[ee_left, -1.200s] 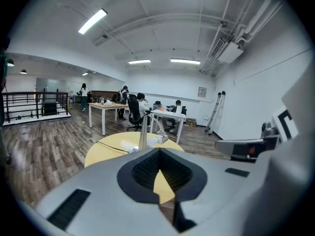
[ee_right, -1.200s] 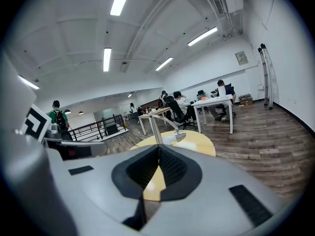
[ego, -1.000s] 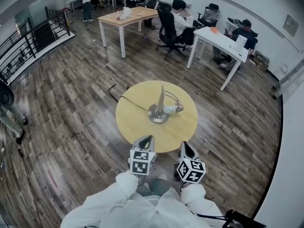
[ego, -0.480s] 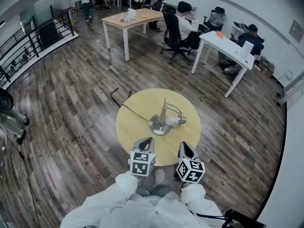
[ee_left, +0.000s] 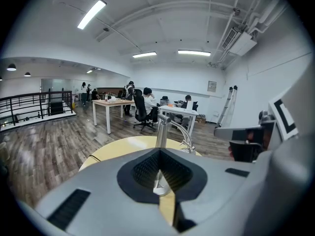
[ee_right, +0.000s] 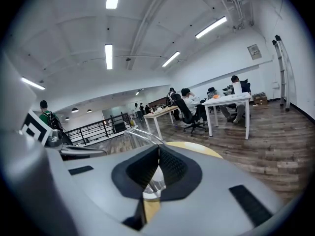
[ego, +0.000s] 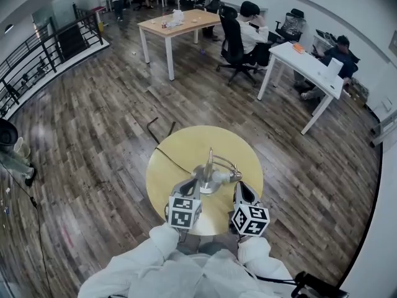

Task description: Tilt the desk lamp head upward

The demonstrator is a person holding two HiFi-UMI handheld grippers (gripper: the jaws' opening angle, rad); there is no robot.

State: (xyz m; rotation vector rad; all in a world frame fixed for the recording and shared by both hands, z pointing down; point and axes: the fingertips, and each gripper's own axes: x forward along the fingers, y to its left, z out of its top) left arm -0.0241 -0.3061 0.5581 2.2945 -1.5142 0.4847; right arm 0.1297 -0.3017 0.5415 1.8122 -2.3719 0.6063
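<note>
A silver desk lamp (ego: 209, 174) stands on a round yellow table (ego: 180, 148), with a disc base, an upright post and a curved arm; its head (ego: 224, 177) hangs low to the right. A black cord (ego: 166, 157) runs off the table's left side. My left gripper (ego: 193, 182) is shut and empty at the table's near edge, just short of the lamp base. My right gripper (ego: 239, 187) is shut and empty too, close under the lamp head. In the left gripper view the lamp post (ee_left: 162, 132) rises straight ahead. The right gripper view shows the lamp arm (ee_right: 142, 135) to the left.
Wooden plank floor surrounds the table. Farther off stand a wooden table (ego: 177, 22) and a white desk (ego: 307, 64) with seated people on office chairs (ego: 234, 39). A black railing (ego: 43, 54) runs along the left. More people stand at the far end.
Both grippers and the camera have come forward to the round table; the tips now reach over its near edge, close to the lamp. Both stay shut.
</note>
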